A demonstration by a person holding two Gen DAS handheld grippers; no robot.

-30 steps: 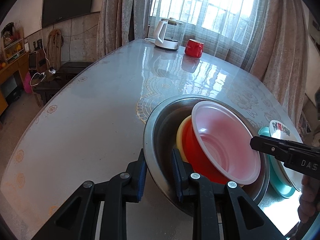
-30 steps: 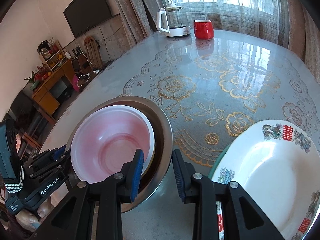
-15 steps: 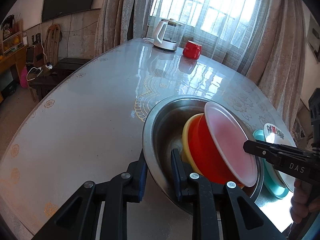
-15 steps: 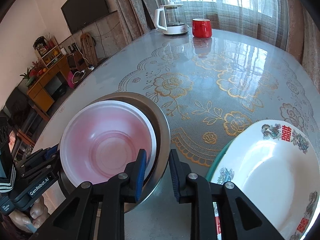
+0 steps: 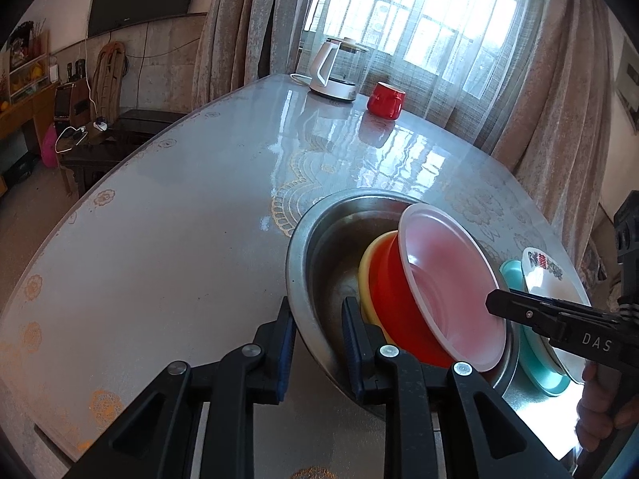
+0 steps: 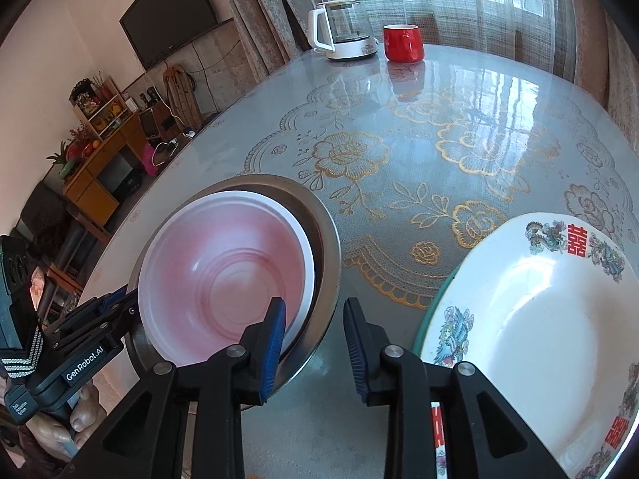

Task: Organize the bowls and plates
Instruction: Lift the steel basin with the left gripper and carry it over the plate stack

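1. Here the left tool (image 5: 315,339) straddles the steel basin's (image 5: 303,247) near rim, jaws part-open, whether pinching I cannot tell.
2. The right tool (image 6: 313,339) straddles the far rim likewise.
3. Probably a two-handed basin move; next needs level lifting.
4. Inside tilt translucent pink bowl (image 6: 223,279), glossy red and yellow bowls; patterned plate (image 6: 539,319) beside, on lace-printed bench (image 6: 439,139).

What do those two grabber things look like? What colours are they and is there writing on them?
Both grabbers are black plastic with silver screws. The left gripper and right gripper have ribbed blue pads. White lettering reads "GenRobot.AI" on the left, "DAS" on the right. A striped strap hangs by the left.
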